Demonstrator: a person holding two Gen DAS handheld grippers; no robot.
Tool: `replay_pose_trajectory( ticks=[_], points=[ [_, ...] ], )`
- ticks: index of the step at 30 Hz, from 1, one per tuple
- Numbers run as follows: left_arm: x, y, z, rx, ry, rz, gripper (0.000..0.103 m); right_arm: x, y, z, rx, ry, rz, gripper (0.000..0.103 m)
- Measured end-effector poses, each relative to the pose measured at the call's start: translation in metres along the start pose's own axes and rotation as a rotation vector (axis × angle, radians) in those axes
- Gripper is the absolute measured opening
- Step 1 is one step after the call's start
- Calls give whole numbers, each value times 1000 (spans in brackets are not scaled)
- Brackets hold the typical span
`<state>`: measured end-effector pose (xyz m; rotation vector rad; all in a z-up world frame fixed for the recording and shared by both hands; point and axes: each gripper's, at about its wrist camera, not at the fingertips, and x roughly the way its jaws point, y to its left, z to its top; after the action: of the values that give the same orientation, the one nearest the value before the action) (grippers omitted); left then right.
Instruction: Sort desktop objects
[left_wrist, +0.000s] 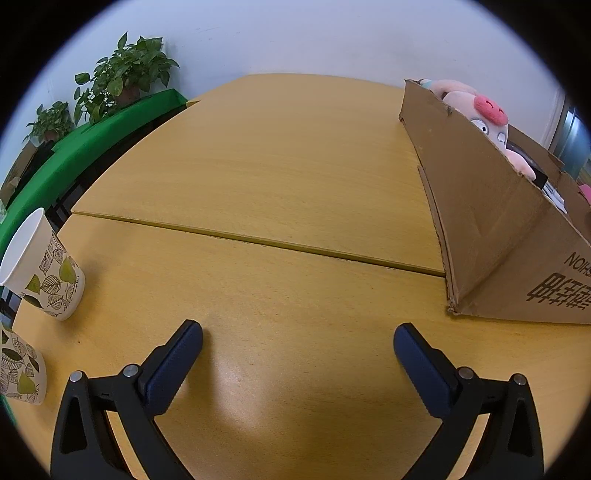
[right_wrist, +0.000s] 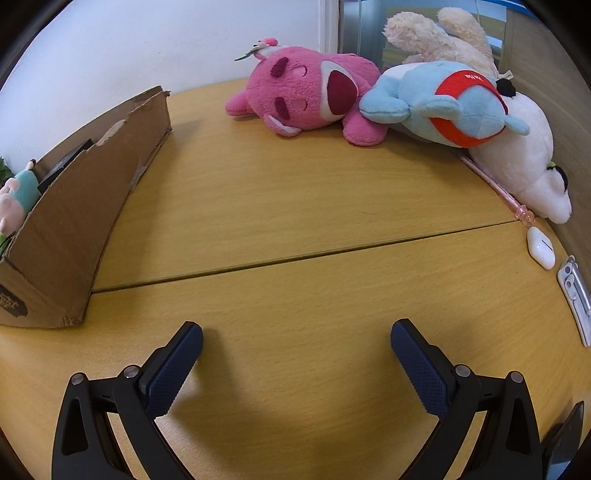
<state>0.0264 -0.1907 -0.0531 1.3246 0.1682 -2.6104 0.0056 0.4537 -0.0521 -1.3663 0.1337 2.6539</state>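
Note:
My left gripper (left_wrist: 297, 332) stands wide open over bare wooden table (left_wrist: 258, 177), nothing between its fingers. Two leaf-patterned paper cups (left_wrist: 44, 273) (left_wrist: 20, 369) sit to its left. A cardboard box (left_wrist: 491, 229) at the right holds a pink-and-white plush toy (left_wrist: 484, 114). My right gripper (right_wrist: 296, 332) is also open and empty above the table (right_wrist: 295, 206). The cardboard box (right_wrist: 77, 218) lies to its left. Far ahead lie a pink plush bear (right_wrist: 310, 96), a blue-and-red plush (right_wrist: 443, 107), a white plush (right_wrist: 528, 173) and a cream plush (right_wrist: 436, 37).
A green shelf (left_wrist: 92, 140) with potted plants (left_wrist: 125, 74) runs beyond the table's left edge. At the right edge of the right wrist view lie a pink pen (right_wrist: 517, 206), a white earbud case (right_wrist: 541, 247) and a metal clip-like item (right_wrist: 574, 295). A seam crosses the tabletop.

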Motion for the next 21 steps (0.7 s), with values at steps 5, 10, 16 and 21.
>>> replay_pose_trajectory(
  ticks=[5, 10, 16, 21],
  points=[
    [8, 8, 11, -1, 0, -1, 103, 2, -3, 2, 1, -2, 1, 103],
    [13, 16, 16, -19, -2, 11, 103, 2, -3, 1, 1, -2, 1, 103],
    [14, 17, 16, -20, -2, 11, 103, 2, -3, 1, -2, -2, 2, 103],
    [14, 17, 16, -20, -2, 11, 103, 3, -12, 4, -14, -2, 12, 103]
  ],
)
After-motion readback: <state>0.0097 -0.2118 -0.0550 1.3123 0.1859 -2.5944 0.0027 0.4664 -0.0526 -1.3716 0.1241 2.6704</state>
